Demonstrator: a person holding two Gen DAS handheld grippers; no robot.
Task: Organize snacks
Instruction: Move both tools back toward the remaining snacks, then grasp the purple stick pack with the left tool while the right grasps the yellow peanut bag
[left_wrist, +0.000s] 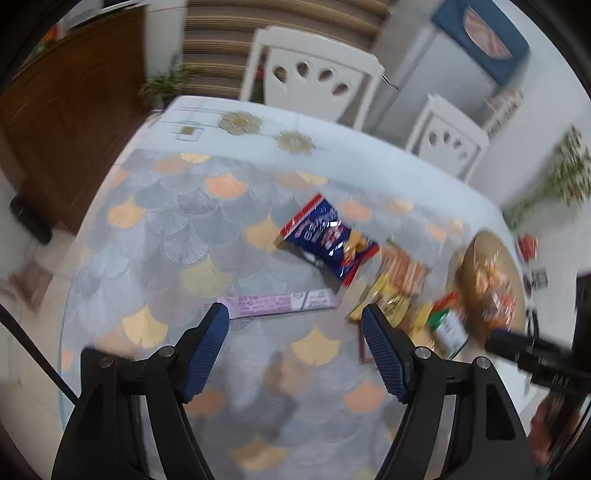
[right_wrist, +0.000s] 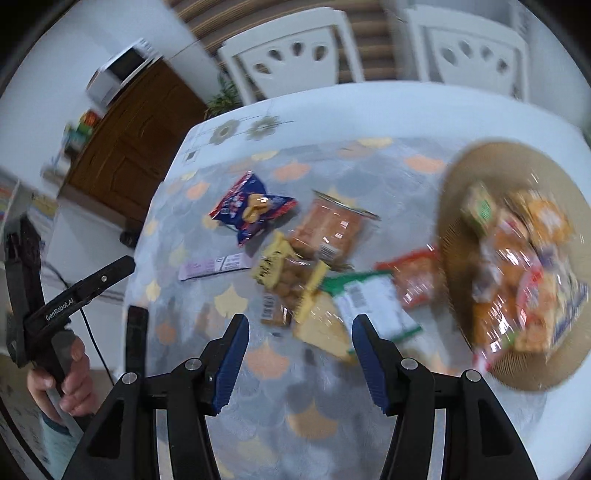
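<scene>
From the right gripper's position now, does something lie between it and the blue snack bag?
Yes. The right gripper is open and empty above the tablecloth. The blue snack bag lies farther away; a yellow packet of round snacks and a thin pink packet lie on the table between them.

The table (right_wrist: 258, 373) wears a grey fan-scale pattern flecked orange and yellow. A blue-and-red snack bag (right_wrist: 251, 208) lies left of an orange packet (right_wrist: 328, 225); the basket (right_wrist: 458, 192) is tan.
</scene>
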